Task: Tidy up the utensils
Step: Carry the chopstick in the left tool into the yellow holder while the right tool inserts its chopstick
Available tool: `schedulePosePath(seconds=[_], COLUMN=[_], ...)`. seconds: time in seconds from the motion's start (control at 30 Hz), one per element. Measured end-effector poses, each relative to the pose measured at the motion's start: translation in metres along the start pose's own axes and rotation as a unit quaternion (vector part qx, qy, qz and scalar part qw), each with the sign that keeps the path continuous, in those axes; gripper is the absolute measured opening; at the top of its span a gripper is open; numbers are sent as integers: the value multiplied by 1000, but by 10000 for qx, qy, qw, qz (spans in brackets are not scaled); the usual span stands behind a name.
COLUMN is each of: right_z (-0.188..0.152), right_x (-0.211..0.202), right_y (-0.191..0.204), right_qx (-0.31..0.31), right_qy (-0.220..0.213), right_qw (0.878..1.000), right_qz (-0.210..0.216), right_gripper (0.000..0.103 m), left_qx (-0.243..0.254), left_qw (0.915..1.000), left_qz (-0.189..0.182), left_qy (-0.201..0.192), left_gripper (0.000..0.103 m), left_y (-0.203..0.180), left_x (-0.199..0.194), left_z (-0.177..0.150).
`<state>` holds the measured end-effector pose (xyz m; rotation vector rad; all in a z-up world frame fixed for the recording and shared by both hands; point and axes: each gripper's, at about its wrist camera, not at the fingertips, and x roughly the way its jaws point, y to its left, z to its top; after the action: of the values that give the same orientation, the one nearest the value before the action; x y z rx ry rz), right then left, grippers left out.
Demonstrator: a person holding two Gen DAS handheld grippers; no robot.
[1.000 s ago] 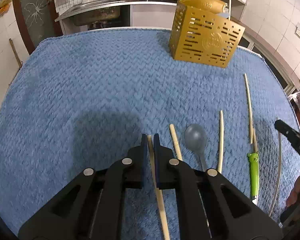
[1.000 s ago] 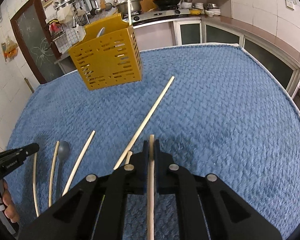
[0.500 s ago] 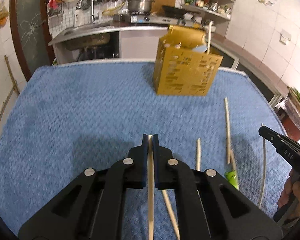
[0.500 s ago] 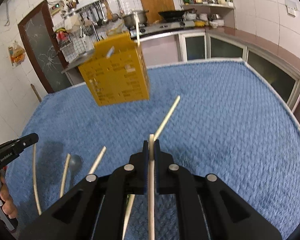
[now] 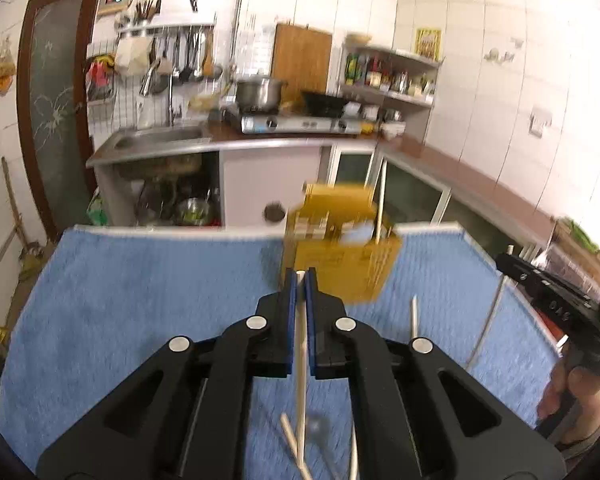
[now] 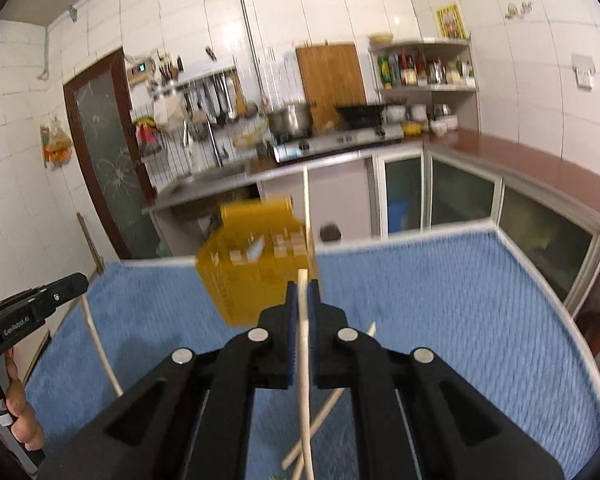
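Note:
My left gripper (image 5: 300, 274) is shut on a pale wooden chopstick (image 5: 300, 360) and holds it lifted above the blue mat (image 5: 140, 280). My right gripper (image 6: 302, 286) is shut on another chopstick (image 6: 305, 360), also lifted. The yellow slotted utensil holder (image 5: 340, 256) stands at the mat's far edge, just ahead of both grippers; it also shows in the right wrist view (image 6: 256, 256). A chopstick (image 6: 306, 204) stands upright in it. More chopsticks (image 5: 412, 316) and a grey spoon (image 5: 316, 426) lie on the mat below.
A kitchen counter with a sink (image 5: 156, 140) and a stove (image 5: 296, 122) runs behind the mat. The other gripper shows at the right edge of the left wrist view (image 5: 548, 300) and at the left edge of the right wrist view (image 6: 28, 312).
Both grippers have risen and tilted up with their chopsticks, moving closer to the yellow holder. The mat and the utensils on it have dropped lower in both views.

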<state>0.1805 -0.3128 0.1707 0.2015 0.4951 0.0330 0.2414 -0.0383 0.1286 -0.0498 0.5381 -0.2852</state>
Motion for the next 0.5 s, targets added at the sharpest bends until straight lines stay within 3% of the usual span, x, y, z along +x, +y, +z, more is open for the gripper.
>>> schedulePosePath(seconds=[0.27, 0.5], right_z=[83, 135], right_x=[14, 48], right_y=[23, 31], right_qx=[-175, -104], right_qy=[-690, -1126], right_qw=[9975, 9936], right_qz=[33, 10], right_gripper=[5, 5], left_qx=[157, 83], left_qw=[9967, 9919], left_qz=[26, 111], left_qy=[-798, -1260], left_gripper=[3, 3], left_y=[-17, -26], left_x=[0, 40], left_z=[80, 138])
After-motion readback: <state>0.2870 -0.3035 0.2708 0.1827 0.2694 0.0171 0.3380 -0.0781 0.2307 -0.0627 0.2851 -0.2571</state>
